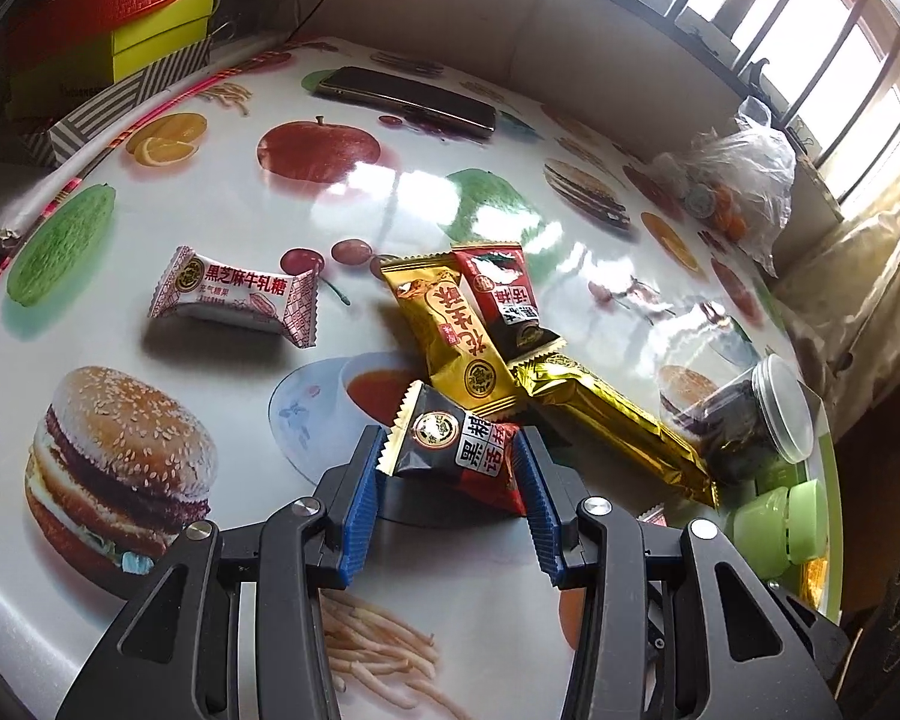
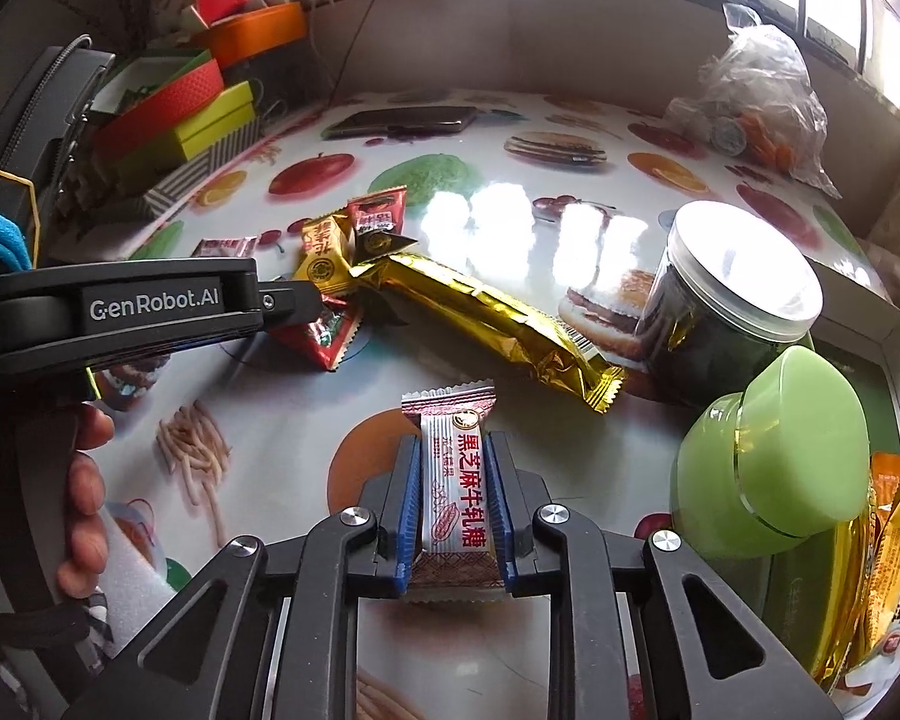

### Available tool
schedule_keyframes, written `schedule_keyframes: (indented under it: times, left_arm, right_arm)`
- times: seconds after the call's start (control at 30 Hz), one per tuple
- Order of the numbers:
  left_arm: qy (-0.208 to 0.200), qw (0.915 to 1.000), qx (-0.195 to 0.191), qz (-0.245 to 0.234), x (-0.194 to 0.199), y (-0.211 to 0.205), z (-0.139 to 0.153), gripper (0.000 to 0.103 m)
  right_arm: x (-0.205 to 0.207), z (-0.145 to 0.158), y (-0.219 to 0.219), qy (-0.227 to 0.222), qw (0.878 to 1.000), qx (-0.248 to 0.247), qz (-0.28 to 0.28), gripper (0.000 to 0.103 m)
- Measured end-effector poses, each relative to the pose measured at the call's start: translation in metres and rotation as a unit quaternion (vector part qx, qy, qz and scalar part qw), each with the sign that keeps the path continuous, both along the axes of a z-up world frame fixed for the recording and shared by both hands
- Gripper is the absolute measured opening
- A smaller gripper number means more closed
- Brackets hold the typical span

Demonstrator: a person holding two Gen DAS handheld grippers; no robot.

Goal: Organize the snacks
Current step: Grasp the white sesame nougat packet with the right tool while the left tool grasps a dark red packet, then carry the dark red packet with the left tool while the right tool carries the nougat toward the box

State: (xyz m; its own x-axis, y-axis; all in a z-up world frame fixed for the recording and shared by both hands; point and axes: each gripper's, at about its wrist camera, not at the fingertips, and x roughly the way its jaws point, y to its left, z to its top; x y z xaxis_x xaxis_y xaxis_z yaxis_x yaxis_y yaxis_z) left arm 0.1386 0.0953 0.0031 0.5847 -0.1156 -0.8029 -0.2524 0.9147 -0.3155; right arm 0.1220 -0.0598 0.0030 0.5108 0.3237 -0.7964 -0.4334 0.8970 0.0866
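In the left wrist view my left gripper point(image 1: 450, 445) is shut on a black and red snack packet point(image 1: 456, 456), held just above the printed table beside a small pile. The pile holds a yellow packet point(image 1: 450, 330), a red and black packet point(image 1: 504, 294) and a long gold bar point(image 1: 612, 420). A white candy point(image 1: 234, 294) lies apart on the left. In the right wrist view my right gripper point(image 2: 455, 444) is shut on another white candy point(image 2: 457, 480), its blue pads pressing both long sides. The left gripper point(image 2: 312, 309) shows there side-on over the pile.
A clear jar of dark snacks point(image 2: 726, 300) and a green jar point(image 2: 768, 456) stand at the right, by a tray point(image 2: 894, 324) with orange packets. A phone point(image 1: 408, 99) and a plastic bag point(image 1: 738, 192) lie at the back. Stacked boxes point(image 1: 108, 42) sit back left.
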Motion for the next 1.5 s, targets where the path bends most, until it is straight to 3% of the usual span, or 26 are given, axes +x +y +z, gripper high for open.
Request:
schedule_keyframes:
  times: [0.17, 0.47, 1.13, 1.5]
  left_arm:
    - [-0.004, 0.9999, 0.010, 0.002, -0.002, 0.000, 0.000, 0.044]
    - [-0.015, 0.9998, 0.013, 0.006, -0.009, 0.003, 0.003, 0.028]
    - [-0.027, 0.9989, 0.029, -0.024, -0.042, -0.007, 0.015, 0.028]
    - [-0.052, 0.9971, 0.031, -0.047, -0.062, -0.024, 0.036, 0.028]
  right_arm:
    - [0.000, 0.000, -0.001, 0.001, 1.000, 0.004, -0.003, 0.020]
    - [-0.004, 0.000, -0.003, 0.001, 1.000, 0.009, -0.009, 0.019]
    - [-0.024, 0.014, -0.008, -0.014, 0.999, 0.031, -0.012, 0.018]
    - [-0.043, 0.035, -0.020, -0.038, 0.998, 0.045, -0.020, 0.018]
